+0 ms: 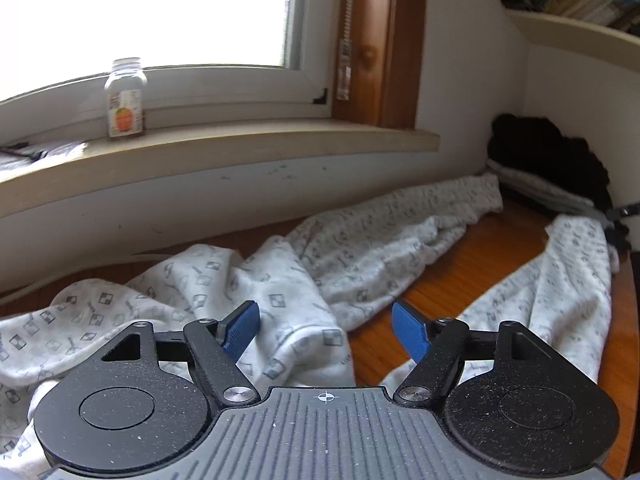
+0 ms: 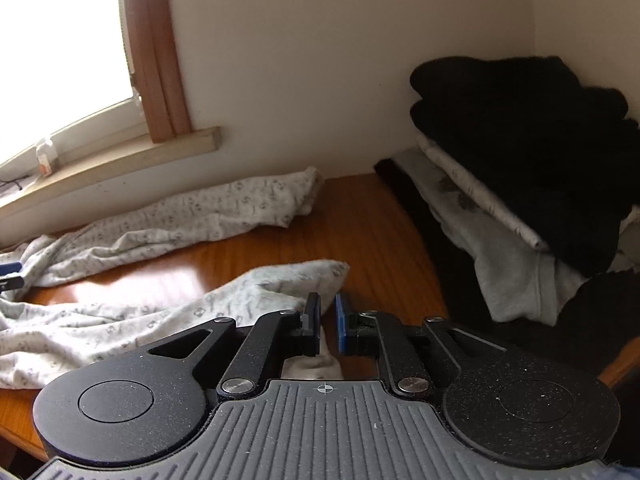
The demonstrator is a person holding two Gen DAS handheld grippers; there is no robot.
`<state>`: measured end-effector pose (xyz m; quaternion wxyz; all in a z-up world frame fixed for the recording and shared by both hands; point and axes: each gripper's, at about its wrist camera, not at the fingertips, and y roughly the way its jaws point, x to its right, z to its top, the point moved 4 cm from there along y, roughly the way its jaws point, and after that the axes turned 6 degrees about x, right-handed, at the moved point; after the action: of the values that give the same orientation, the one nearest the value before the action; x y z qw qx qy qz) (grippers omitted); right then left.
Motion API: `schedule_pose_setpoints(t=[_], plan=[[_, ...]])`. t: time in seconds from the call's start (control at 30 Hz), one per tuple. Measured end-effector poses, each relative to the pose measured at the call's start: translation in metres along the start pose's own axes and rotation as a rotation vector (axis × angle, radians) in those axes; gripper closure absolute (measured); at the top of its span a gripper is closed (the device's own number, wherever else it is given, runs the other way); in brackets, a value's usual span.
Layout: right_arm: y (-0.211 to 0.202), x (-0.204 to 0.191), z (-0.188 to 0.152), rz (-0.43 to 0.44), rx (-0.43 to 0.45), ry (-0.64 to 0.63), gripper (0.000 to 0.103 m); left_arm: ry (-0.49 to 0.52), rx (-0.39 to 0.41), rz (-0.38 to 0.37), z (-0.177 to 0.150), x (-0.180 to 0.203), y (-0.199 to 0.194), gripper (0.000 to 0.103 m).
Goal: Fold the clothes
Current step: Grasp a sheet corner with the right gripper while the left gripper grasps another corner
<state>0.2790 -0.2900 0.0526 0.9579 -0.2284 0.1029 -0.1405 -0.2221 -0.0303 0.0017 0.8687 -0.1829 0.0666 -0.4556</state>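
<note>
Wooden table (image 1: pixel 472 264) under a window; patterned pants (image 1: pixel 280 280) ahead of the spread left gripper (image 1: pixel 326 330). Right gripper (image 2: pixel 328 322) pinches a pant cuff.

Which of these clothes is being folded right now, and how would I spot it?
Start at the bright window, then drop to the wooden table below its sill. Sprawled across it lie the white pyjama trousers, both legs stretching toward the corner. Unlike the stack of clothes there, topped in black, they are unfolded, crumpled and covered with small grey printed squares.
</note>
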Motion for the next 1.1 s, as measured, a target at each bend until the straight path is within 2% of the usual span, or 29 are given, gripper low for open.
schedule_pose_setpoints(t=[0.13,0.17,0.27,0.37,0.57,0.63,0.77,0.8,0.87,0.93,1.0,1.03,1.1], plan=[[0.023,-0.003,-0.001,0.016,-0.019,0.012,0.067,0.049,-0.020,-0.048,-0.002,0.013,0.002,0.037],[0.029,-0.004,-0.001,0.020,-0.023,0.015,0.065,0.048,-0.035,-0.066,-0.003,0.015,0.003,0.045],[0.046,-0.006,-0.002,0.031,-0.038,0.024,0.053,0.068,-0.083,-0.107,-0.008,0.023,0.006,0.050],[0.063,-0.008,-0.003,0.043,-0.052,0.033,0.052,0.068,-0.099,-0.127,-0.009,0.026,0.006,0.050],[0.093,-0.011,-0.005,0.075,-0.076,0.057,0.048,0.039,-0.008,-0.125,0.010,0.027,-0.011,0.049],[0.093,-0.012,-0.007,0.085,-0.078,0.061,0.043,0.069,-0.024,-0.149,0.014,0.039,-0.007,0.047],[0.091,-0.014,-0.008,0.099,-0.080,0.056,0.043,0.158,-0.117,-0.169,0.007,0.066,0.019,0.047],[0.090,-0.014,-0.007,0.101,-0.081,0.059,0.046,0.160,-0.147,-0.174,0.003,0.067,0.027,0.048],[0.087,-0.012,-0.008,0.107,-0.085,0.063,0.061,0.158,-0.194,-0.190,-0.003,0.069,0.039,0.058],[0.083,-0.008,-0.009,0.121,-0.084,0.072,0.085,0.148,-0.214,-0.211,-0.006,0.069,0.045,0.062],[0.078,-0.002,-0.011,0.138,-0.071,0.094,0.090,0.135,-0.219,-0.231,-0.005,0.068,0.046,0.078],[0.074,0.000,-0.010,0.134,-0.055,0.095,0.095,0.135,-0.222,-0.238,-0.003,0.068,0.045,0.096],[0.065,0.003,-0.009,0.133,-0.023,0.101,0.097,0.153,-0.216,-0.256,-0.004,0.071,0.044,0.099]])
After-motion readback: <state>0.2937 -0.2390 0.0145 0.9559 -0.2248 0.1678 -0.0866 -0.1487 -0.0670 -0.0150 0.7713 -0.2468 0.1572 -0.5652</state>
